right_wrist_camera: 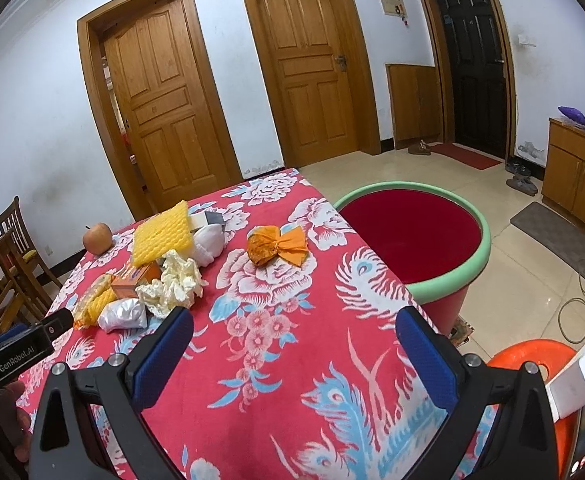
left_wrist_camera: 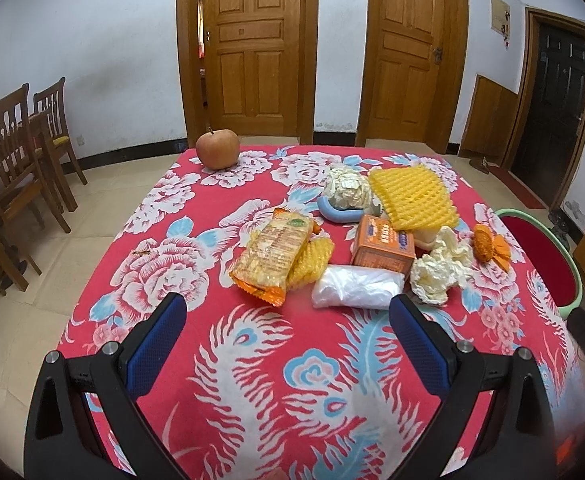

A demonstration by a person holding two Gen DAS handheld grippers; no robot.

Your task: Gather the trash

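Red floral-cloth desk, litter clustered mid-frame. Your left claw and right claw both hang released, nothing held. Collection looks not yet begun. Nearest the left claw: clear crumpled plastic bag. Close on it next, then carry to the green-rimmed red tub beside the desk, right of frame.

Even indoor light, fisheye-bent edges
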